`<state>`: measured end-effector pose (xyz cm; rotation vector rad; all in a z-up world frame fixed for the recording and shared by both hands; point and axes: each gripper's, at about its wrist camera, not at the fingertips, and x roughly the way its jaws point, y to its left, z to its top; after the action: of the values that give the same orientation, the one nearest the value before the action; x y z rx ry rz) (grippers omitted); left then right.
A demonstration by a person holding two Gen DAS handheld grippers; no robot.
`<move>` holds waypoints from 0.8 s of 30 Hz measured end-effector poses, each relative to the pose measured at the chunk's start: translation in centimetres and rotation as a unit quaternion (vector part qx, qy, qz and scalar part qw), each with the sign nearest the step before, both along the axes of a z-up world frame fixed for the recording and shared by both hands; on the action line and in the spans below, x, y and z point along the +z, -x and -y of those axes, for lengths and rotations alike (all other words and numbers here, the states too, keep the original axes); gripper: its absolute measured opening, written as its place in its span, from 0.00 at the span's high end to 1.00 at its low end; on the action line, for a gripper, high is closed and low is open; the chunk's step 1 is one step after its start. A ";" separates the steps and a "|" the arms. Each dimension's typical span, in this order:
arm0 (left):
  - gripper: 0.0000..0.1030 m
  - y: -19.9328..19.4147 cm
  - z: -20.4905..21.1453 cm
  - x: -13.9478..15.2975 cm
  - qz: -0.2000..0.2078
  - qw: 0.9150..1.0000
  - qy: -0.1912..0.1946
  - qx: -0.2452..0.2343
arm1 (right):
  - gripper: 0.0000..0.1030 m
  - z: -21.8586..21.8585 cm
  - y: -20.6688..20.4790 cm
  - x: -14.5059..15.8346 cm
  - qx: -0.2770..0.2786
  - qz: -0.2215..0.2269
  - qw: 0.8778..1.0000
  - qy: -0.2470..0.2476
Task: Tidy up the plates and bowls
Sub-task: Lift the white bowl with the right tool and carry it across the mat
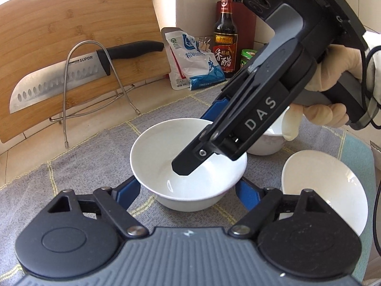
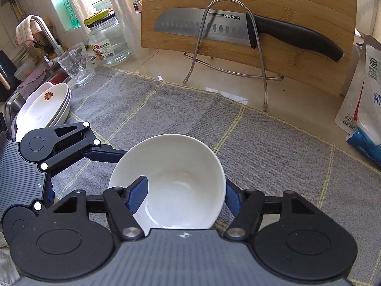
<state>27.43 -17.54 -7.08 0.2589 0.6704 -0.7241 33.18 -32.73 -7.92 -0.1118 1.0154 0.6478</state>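
Observation:
A white bowl (image 1: pixel 188 164) stands on the grey mat (image 1: pixel 83 166); it also shows in the right wrist view (image 2: pixel 173 181). My left gripper (image 1: pixel 188 190) is open, its blue fingers on either side of the bowl's base. My right gripper (image 2: pixel 185 190) straddles the bowl's rim, one finger inside (image 2: pixel 138 194) and one outside (image 2: pixel 232 197); I cannot tell if it grips. In the left wrist view it (image 1: pixel 190 159) reaches down into the bowl. A second bowl (image 1: pixel 269 143) and a white plate (image 1: pixel 316 190) sit at the right. Stacked plates (image 2: pixel 45 109) lie at the left.
A bamboo cutting board (image 2: pixel 262 12) with a knife (image 2: pixel 238 28) in a wire stand (image 2: pixel 238 54) leans at the back. A vinegar bottle (image 1: pixel 225 35), a salt bag (image 1: pixel 190 59), a glass (image 2: pixel 76 64), a jar (image 2: pixel 107 40) and a sink faucet (image 2: pixel 45 31) stand around the mat.

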 end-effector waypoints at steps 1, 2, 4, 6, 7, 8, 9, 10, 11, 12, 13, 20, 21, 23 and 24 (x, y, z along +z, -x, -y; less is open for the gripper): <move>0.16 0.0 0.0 0.0 0.000 1.000 0.000 0.001 | 0.29 0.0 0.0 0.0 -0.001 -0.001 1.000 -0.002; 0.16 0.0 0.0 0.0 0.000 1.000 -0.001 0.001 | 0.29 0.0 0.0 0.0 -0.003 -0.002 1.000 -0.003; 0.16 0.0 0.0 0.1 -0.002 1.000 -0.002 0.001 | 0.29 0.0 0.0 0.1 -0.005 -0.002 1.000 -0.005; 0.16 0.2 -0.2 0.2 -0.003 1.000 -0.003 0.002 | 0.29 -0.1 0.2 0.3 -0.005 -0.002 1.000 -0.006; 0.16 0.3 -0.2 0.3 -0.003 1.000 -0.002 0.002 | 0.29 -0.2 0.2 0.4 -0.004 -0.001 1.000 -0.006; 0.16 0.4 -0.3 0.5 -0.003 1.000 -0.002 0.003 | 0.29 -0.4 0.3 0.5 -0.003 -0.001 1.000 -0.006; 0.16 0.5 -0.4 0.6 -0.003 1.000 -0.001 0.004 | 0.29 -0.5 0.4 0.6 -0.002 -0.001 1.000 -0.007; 0.16 0.7 -0.6 0.8 -0.003 1.000 -0.001 0.005 | 0.29 -0.6 0.5 0.7 -0.001 -0.001 1.000 -0.008; 0.16 0.8 -0.8 1.0 -0.004 1.000 0.000 0.006 | 0.29 -0.9 0.7 0.9 0.000 0.000 1.000 -0.008; 0.16 1.1 -1.0 1.3 -0.003 1.000 0.002 0.008 | 0.29 -1.1 0.9 1.1 0.001 0.001 1.000 -0.008; 0.16 1.3 -1.2 1.5 -0.003 1.000 0.002 0.010 | 0.29 -1.3 1.1 1.2 0.003 0.003 1.000 -0.010; 0.16 3.0 -3.5 2.7 -0.004 1.000 0.008 0.026 | 0.29 -3.7 2.8 2.5 0.017 0.008 1.000 -0.020; 0.16 3.4 -4.0 2.9 -0.004 1.000 0.008 0.029 | 0.29 -4.1 3.1 2.6 0.019 0.009 1.000 -0.021; 0.16 4.1 -4.8 3.1 -0.005 0.999 0.006 0.032 | 0.29 -4.8 3.7 2.8 0.023 0.010 0.999 -0.023; 0.16 4.4 -5.2 3.1 -0.006 0.999 0.006 0.034 | 0.29 -5.3 4.2 2.9 0.025 0.011 0.999 -0.025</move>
<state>23.02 -12.30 -3.94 0.2209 0.6829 -0.6645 29.02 -27.42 -5.02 -0.1005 0.9779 0.7153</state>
